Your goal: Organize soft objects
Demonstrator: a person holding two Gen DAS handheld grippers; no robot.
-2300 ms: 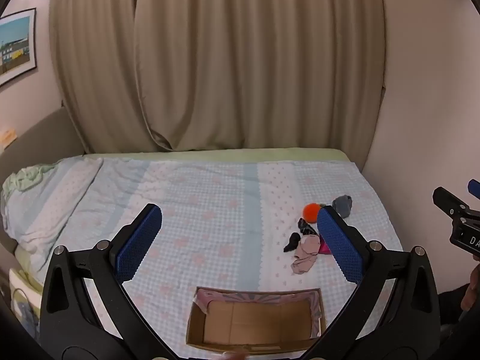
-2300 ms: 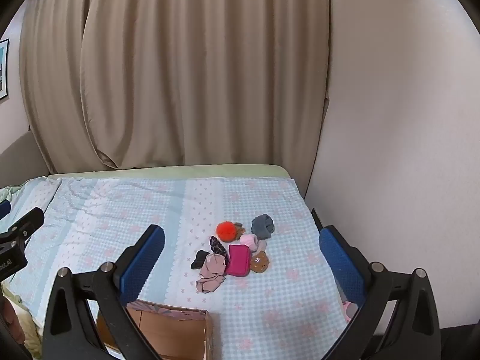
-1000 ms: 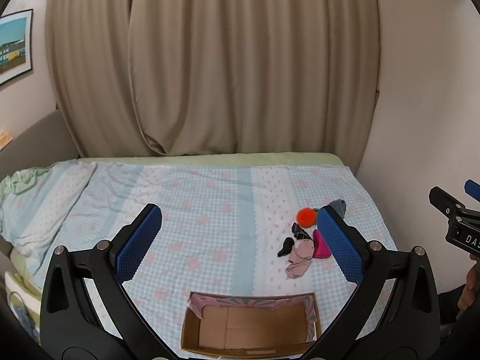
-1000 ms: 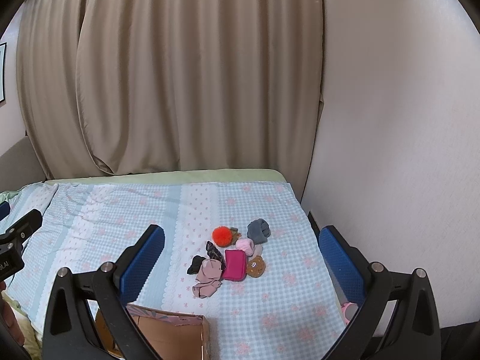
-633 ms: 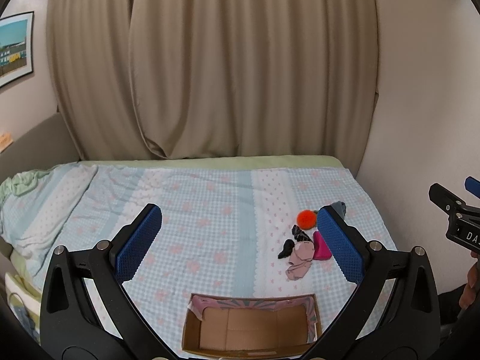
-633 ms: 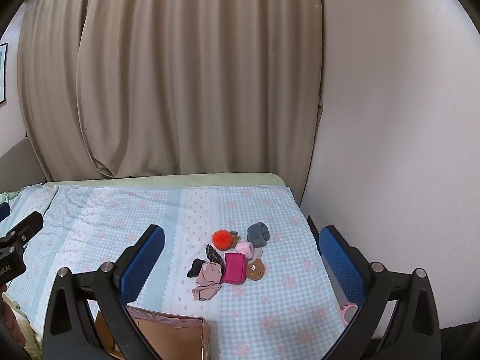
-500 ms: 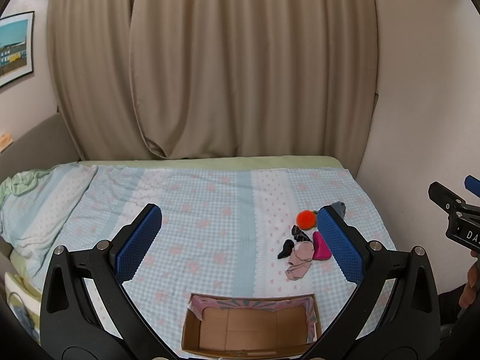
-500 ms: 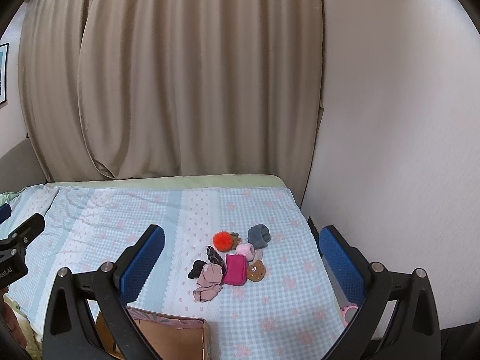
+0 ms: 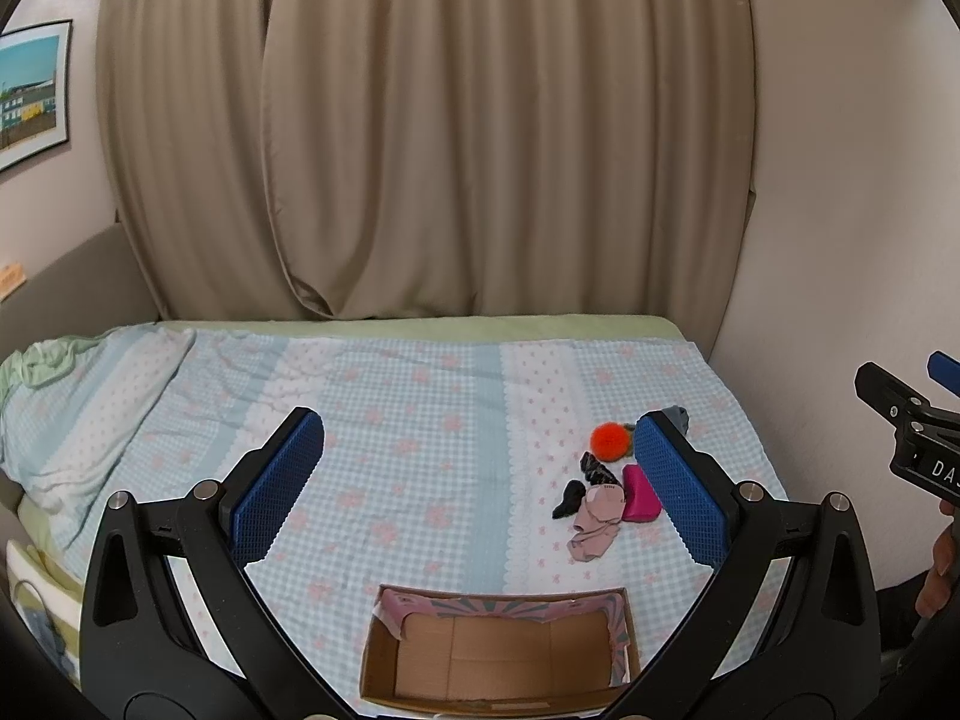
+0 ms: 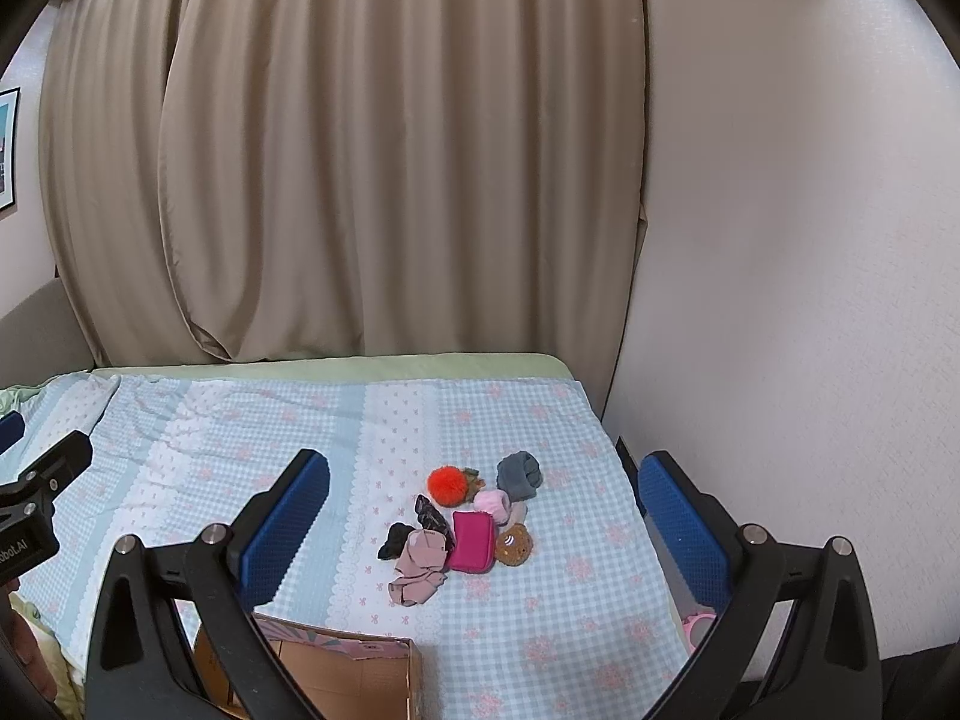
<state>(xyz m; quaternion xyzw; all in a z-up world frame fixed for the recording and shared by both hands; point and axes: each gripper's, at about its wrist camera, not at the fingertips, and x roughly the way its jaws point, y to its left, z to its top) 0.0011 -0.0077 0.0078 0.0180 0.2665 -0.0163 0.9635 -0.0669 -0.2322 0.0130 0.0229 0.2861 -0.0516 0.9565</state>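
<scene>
Beige curtains back the bed (image 9: 420, 396); both views have drawn back slightly, nothing gripped. Soft pile (image 10: 462, 516) lies at two o'clock from the empty box (image 9: 498, 660); both jaws stand apart.

Both wrist views high over bed (image 9: 420, 396)

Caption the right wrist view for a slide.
Open right gripper faces a pile of soft items on the bed, box nearby.
</scene>
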